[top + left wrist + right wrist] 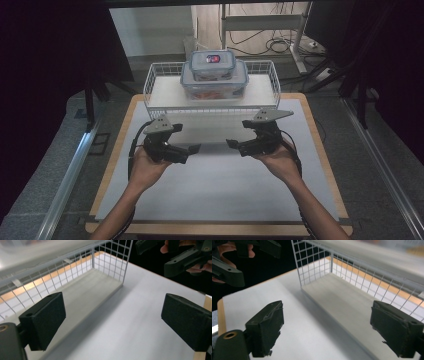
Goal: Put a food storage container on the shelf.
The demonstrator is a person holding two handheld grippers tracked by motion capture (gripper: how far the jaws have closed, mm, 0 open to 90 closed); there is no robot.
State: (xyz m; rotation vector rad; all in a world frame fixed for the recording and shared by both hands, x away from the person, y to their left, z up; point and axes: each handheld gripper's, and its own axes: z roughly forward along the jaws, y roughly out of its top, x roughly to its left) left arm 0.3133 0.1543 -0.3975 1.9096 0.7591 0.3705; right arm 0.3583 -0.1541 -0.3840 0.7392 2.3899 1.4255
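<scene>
High view: left claw (pixel 196 148) and right claw (pixel 231 144) are held above the table (pixel 210 185), tips turned toward each other with a bare gap between them. A hand grips each from below; a grey plate (pixel 159 125) sits on top of the left claw, and another on the right.

Left gripper view: jaws spread wide, nothing between them, white tabletop beneath. Right claw (pixel 150 247) at upper right, well apart, fingers (pixel 165 249) wrapped round it.

Right gripper view: jaws likewise wide open and empty. Left claw (pixel 275 250) at upper left, off past the table edge in this view.

Just beyond both claws, farther from the person: a white wire basket (pixel 150 85) on the far part of the table. Its near wall stands close ahead of the jaw tips, not touching. Basket floor runs ahead of the open jaws in both gripper views (pixel 100 287) (pixel 347 292).

Inside the basket, ahead of the gap between the claws: a large clear box (pixel 214 86) with a blue-rimmed lid, and a small box (pixel 212 62) stacked on it. Contents blurred; something reddish in each.
</scene>
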